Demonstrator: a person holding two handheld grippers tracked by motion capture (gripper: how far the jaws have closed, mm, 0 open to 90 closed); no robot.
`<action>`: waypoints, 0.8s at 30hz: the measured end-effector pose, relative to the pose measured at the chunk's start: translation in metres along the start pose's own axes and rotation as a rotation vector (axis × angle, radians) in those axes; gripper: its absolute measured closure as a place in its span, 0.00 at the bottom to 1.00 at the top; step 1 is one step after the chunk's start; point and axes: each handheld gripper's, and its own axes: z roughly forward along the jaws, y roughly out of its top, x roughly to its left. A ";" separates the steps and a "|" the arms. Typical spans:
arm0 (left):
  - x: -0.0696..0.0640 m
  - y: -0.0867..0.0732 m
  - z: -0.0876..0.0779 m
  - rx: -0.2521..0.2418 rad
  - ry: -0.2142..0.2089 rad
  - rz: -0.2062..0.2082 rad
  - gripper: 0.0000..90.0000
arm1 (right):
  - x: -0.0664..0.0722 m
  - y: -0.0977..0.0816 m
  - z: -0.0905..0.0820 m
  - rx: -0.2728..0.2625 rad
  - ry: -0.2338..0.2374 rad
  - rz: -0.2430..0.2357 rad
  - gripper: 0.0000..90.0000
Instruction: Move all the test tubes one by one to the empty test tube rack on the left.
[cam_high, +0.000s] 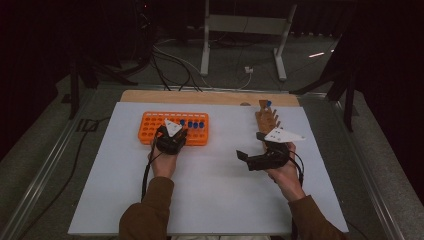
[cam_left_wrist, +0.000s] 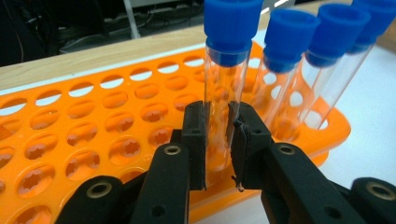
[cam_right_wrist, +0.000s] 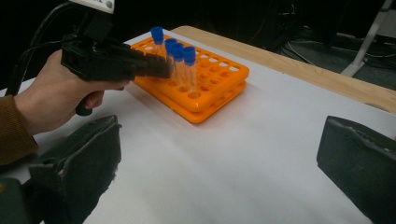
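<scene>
Left gripper (cam_left_wrist: 218, 140) clamps tube (cam_left_wrist: 224, 88), seemingly over rack (cam_left_wrist: 93, 135).

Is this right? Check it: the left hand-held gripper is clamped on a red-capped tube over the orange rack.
Not quite: the cap is blue, not red. In the left gripper view the left hand-held gripper is clamped on a blue-capped tube over the orange rack.

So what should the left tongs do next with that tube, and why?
Probably ease the tube straight down, then let go. The left tongs are clamped on its glass over the orange rack, beside three blue-capped tubes already standing in holes.
</scene>
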 end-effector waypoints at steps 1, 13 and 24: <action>0.001 0.000 0.000 0.003 -0.003 -0.007 0.87 | 0.000 0.000 0.000 0.000 0.000 0.001 0.00; 0.010 0.012 -0.019 -0.062 -0.020 -0.039 0.81 | 0.001 0.000 0.000 -0.001 0.005 0.002 0.00; 0.007 0.013 -0.014 -0.013 -0.036 -0.010 0.87 | 0.002 0.000 0.002 0.002 0.010 -0.002 0.00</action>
